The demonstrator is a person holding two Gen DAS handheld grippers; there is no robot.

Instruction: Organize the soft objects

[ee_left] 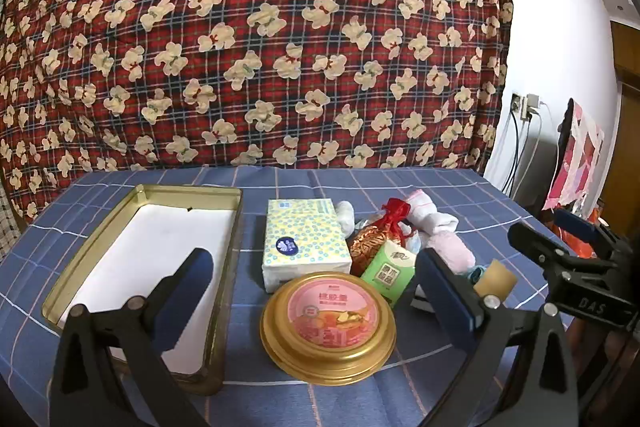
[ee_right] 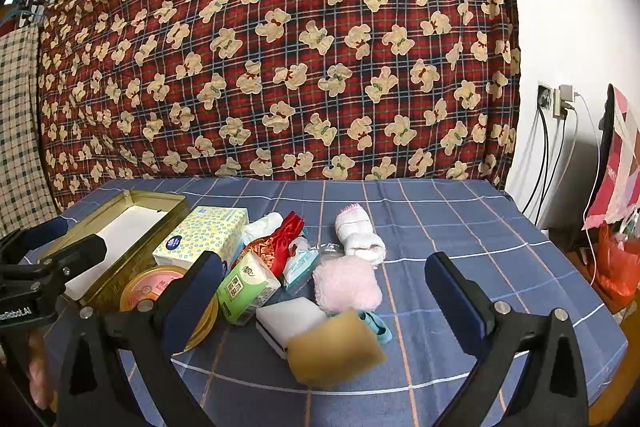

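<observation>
Right wrist view: both my claws, left claw [ee_left: 316,291] and right claw [ee_right: 324,287], gape empty over the desk [ee_right: 480,227]; soft items [ee_right: 347,285] heaped right of gold tin [ee_left: 224,267], tangled—one grab may drag neighbours or hard can [ee_left: 328,323].

On the table [ee_right: 460,227] lie 1 gold tin [ee_left: 224,267], 1 round can [ee_left: 328,323], 2 tissue packs, 1 large [ee_right: 204,235] and 1 small green [ee_right: 248,287], 1 red pouch [ee_right: 280,243], 1 wipes packet [ee_right: 302,261], 2 sponges, 1 white [ee_right: 290,315] and 1 tan [ee_right: 336,347], 1 pink puff [ee_right: 346,283], 2 white sock rolls [ee_right: 360,231] [ee_right: 262,223].
</observation>
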